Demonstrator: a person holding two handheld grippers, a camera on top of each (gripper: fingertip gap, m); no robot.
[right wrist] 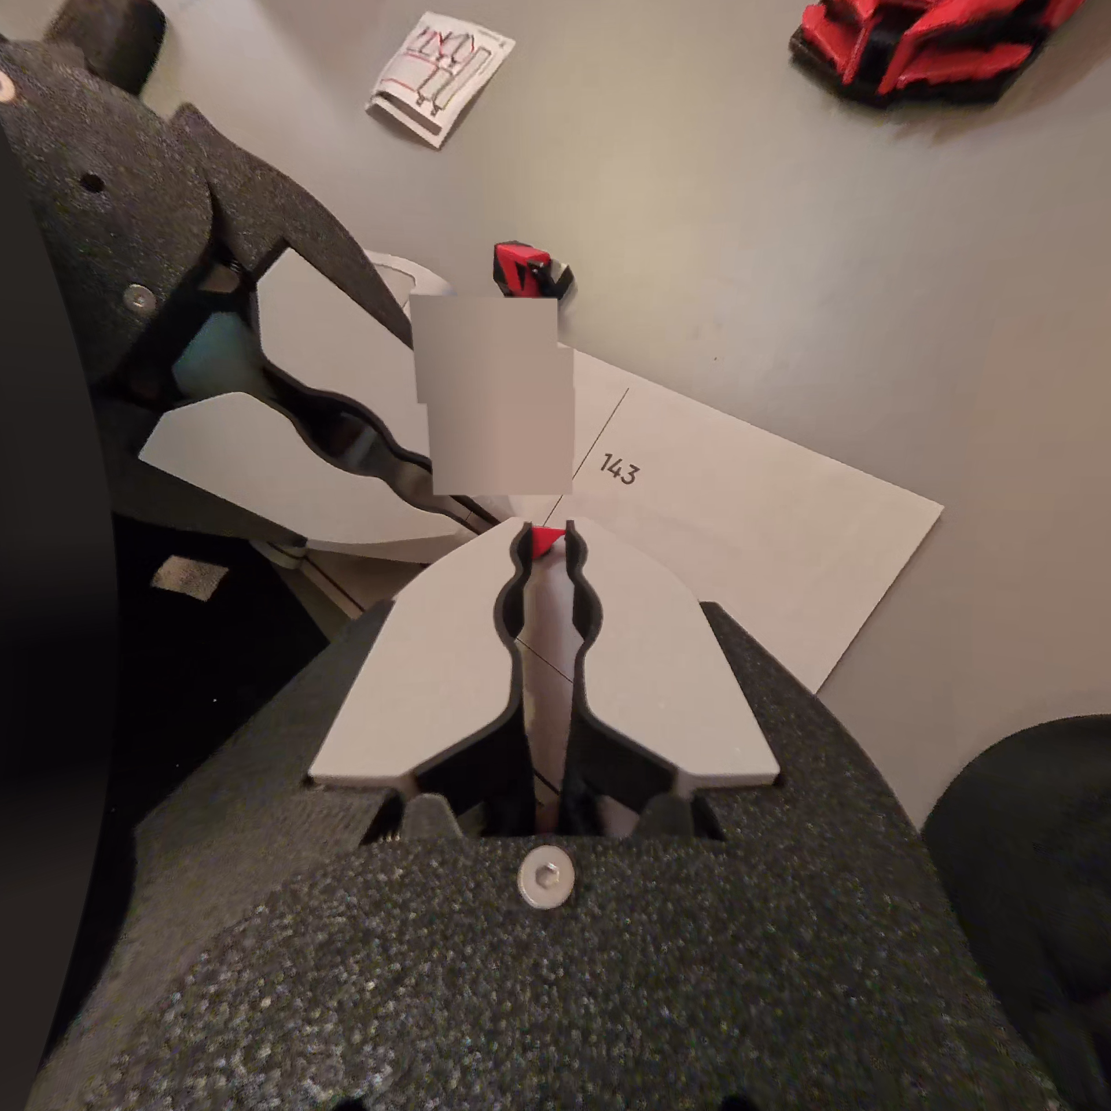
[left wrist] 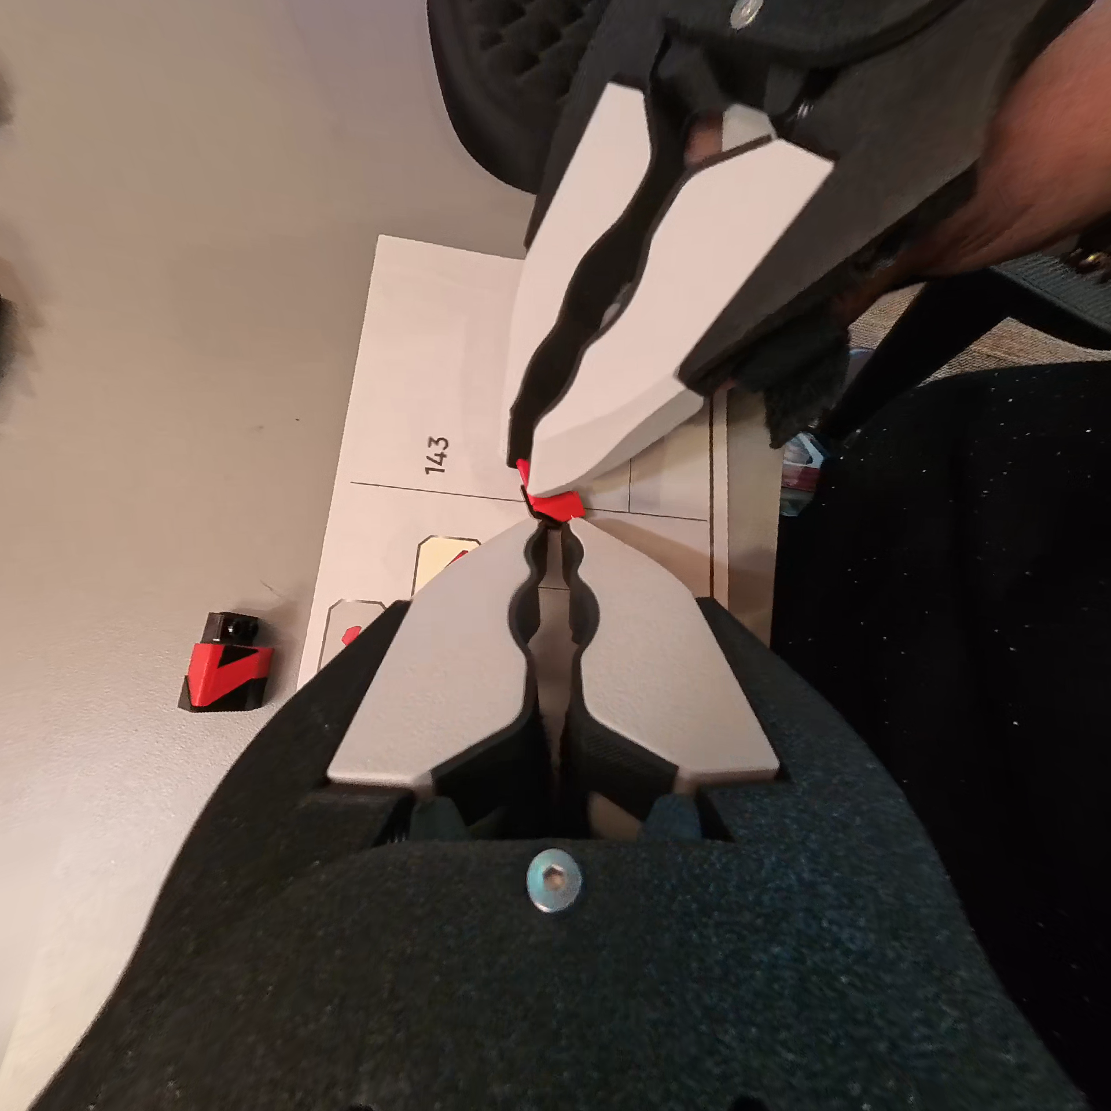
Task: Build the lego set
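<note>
My left gripper (left wrist: 552,528) and right gripper (right wrist: 550,532) meet tip to tip above the open instruction booklet (left wrist: 433,361). The right gripper is shut on a small red piece (right wrist: 546,539), which also shows in the left wrist view (left wrist: 558,505) at its tips (left wrist: 522,463). My left gripper's jaws are nearly closed and pinch a small dark piece (left wrist: 548,524) that touches the red one. How the two pieces join is hidden. The left gripper's fingers (right wrist: 270,457) come in from the left in the right wrist view.
A small red and black sub-assembly (left wrist: 225,673) (right wrist: 529,270) stands on the grey table (left wrist: 150,300) beside the booklet (right wrist: 751,541). A larger red and black model (right wrist: 938,48) lies far right. A sticker sheet (right wrist: 439,78) lies at the back. A dark chair (left wrist: 962,661) is beside the table edge. My left and right fingertips are right by each other.
</note>
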